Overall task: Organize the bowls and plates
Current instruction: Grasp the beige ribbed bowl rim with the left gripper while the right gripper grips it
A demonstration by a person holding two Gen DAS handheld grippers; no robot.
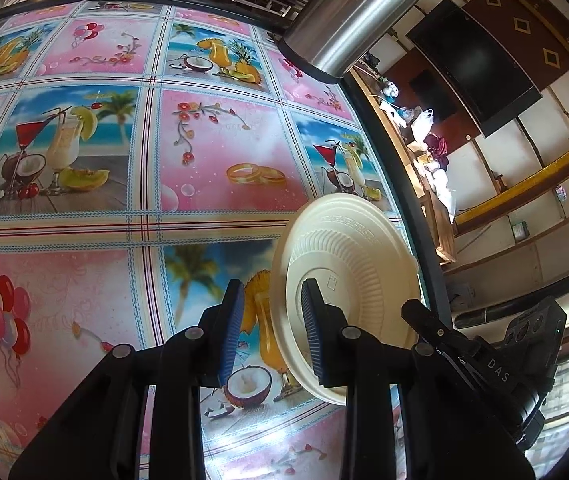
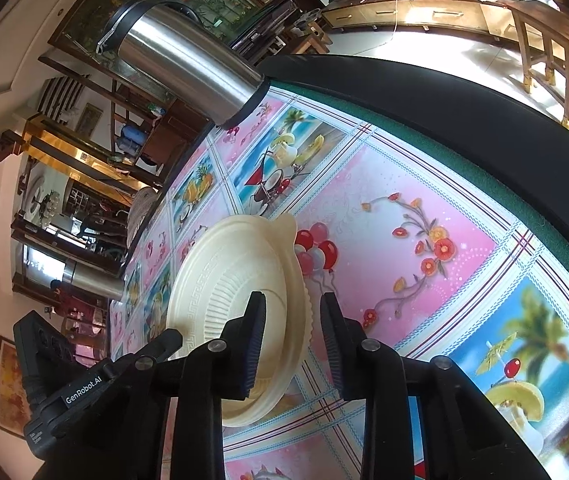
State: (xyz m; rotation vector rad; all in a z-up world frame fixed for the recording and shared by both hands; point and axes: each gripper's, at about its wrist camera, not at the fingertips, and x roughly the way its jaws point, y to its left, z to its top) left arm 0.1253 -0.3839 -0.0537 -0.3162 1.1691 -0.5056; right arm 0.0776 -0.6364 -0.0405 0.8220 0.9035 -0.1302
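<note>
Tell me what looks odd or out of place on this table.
The cream plate lies upside down over a cream bowl near the table edge, its ribbed underside up. Nothing looks spilled or broken.

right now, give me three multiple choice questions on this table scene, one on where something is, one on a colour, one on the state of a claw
1. Where does the steel flask stand?
A. near the table's edge
B. on the plates
C. on the floor

2. What colour are the plates?
A. blue
B. cream
C. black

3. How is the left claw?
A. shut on the flask
B. open, with one finger on each side of the plates' rim
C. out of view

Answers:
1 A, its base sits beside the dark border of the table.
2 B, the ribbed surface is pale cream in both views.
3 B, there is a clear gap between the blue pads.
</note>
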